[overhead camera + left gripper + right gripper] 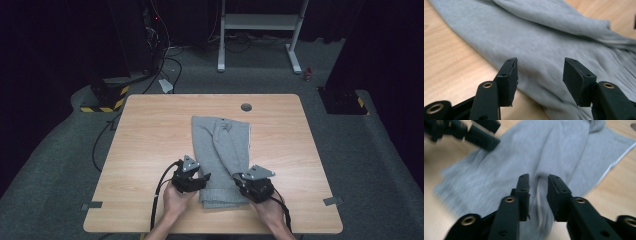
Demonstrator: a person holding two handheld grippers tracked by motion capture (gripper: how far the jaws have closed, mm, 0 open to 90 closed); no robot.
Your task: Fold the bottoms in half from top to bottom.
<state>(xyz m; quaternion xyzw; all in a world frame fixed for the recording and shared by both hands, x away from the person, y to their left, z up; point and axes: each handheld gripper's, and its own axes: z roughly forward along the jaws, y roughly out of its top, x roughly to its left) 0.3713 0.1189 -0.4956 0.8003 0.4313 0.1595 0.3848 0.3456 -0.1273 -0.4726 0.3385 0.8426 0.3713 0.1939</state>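
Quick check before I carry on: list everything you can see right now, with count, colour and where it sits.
Garment: one, grey, folded lengthwise, lying mid-table with its near hem between the two grippers.
Table: one, light wood, with a round grey cable hole near its far edge.
Tape marks: two, grey, at the near left and near right corners.
Frame: one, white, on the floor beyond the table.
Hazard-striped base: one, black and yellow, on the floor at far left.
Left gripper: one, black, jaws apart over the garment's near left edge, nothing pinched.
Right gripper: one, black, at the near right edge; grip unclear.
Hands: two, at the table's near edge.
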